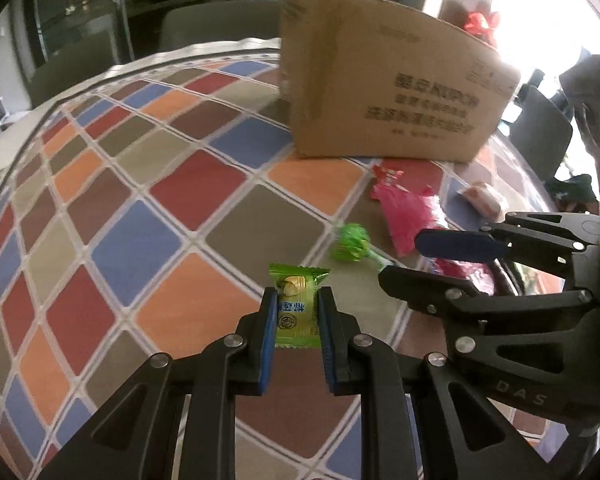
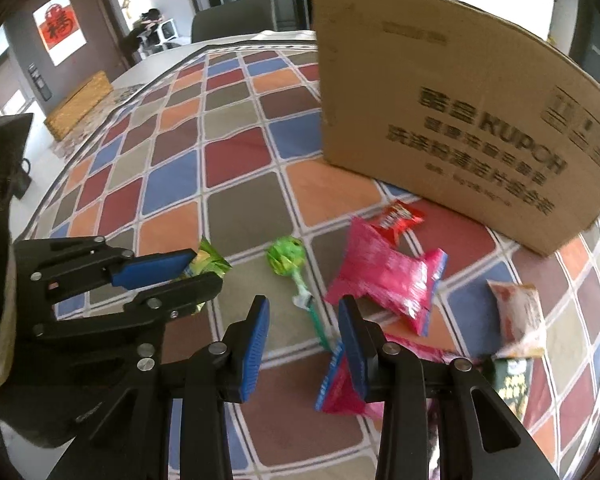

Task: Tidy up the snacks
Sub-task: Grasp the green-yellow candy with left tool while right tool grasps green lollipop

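My left gripper (image 1: 298, 296) is shut on a small green candy packet (image 1: 296, 308), pinched flat between its blue pads just above the checked tablecloth (image 1: 172, 200). The right wrist view shows the same left gripper (image 2: 204, 270) with the green packet (image 2: 212, 260) poking out of its tips. My right gripper (image 2: 304, 304) stands open over the table, and the stick of a green lollipop (image 2: 286, 256) runs between its fingers without touching them. From the left wrist view the right gripper (image 1: 400, 258) hovers beside the lollipop (image 1: 350, 242).
A tall cardboard box (image 2: 460, 120) stands at the back right. In front of it lie a pink packet (image 2: 384, 276), a red packet (image 2: 396, 216), a pale orange packet (image 2: 518, 312), a dark green packet (image 2: 512, 376) and another pink packet (image 2: 340, 384) by my right finger.
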Action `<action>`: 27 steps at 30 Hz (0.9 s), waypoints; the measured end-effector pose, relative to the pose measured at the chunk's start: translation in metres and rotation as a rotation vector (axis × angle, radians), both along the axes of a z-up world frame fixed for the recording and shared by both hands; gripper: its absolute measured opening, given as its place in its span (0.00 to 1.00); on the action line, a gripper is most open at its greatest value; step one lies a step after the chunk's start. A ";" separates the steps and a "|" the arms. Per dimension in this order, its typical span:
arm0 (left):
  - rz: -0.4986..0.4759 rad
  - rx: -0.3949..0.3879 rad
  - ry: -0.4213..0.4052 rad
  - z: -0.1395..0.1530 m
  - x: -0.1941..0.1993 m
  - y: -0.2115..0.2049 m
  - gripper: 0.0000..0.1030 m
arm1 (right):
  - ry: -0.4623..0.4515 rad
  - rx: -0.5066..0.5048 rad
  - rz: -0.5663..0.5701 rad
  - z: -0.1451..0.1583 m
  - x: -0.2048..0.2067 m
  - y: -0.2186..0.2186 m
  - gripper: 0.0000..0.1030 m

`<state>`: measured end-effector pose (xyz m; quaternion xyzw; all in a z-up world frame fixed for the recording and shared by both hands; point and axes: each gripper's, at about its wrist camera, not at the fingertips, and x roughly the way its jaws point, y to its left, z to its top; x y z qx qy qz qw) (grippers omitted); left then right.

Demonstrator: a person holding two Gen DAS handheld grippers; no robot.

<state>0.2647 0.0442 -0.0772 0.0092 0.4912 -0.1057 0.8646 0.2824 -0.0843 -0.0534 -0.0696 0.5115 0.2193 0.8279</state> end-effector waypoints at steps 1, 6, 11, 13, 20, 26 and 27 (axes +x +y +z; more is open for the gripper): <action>0.006 0.001 -0.004 0.001 -0.001 0.002 0.20 | -0.001 0.003 0.008 0.000 0.002 0.003 0.36; 0.042 -0.014 -0.006 0.001 0.000 0.013 0.20 | -0.002 0.012 0.019 -0.002 0.015 0.014 0.35; 0.065 -0.033 -0.011 0.000 0.003 0.018 0.20 | 0.017 -0.003 0.019 -0.012 0.028 0.022 0.30; 0.069 -0.035 -0.010 -0.001 0.004 0.019 0.20 | 0.033 -0.005 0.022 -0.016 0.029 0.026 0.28; 0.073 -0.033 -0.018 0.000 0.004 0.019 0.20 | 0.032 -0.002 0.017 -0.017 0.026 0.028 0.25; 0.075 -0.034 -0.044 0.011 0.000 0.017 0.20 | 0.006 0.018 0.004 -0.005 0.019 0.022 0.25; 0.075 -0.036 -0.052 0.015 -0.002 0.016 0.20 | 0.000 0.021 0.002 -0.002 0.017 0.020 0.25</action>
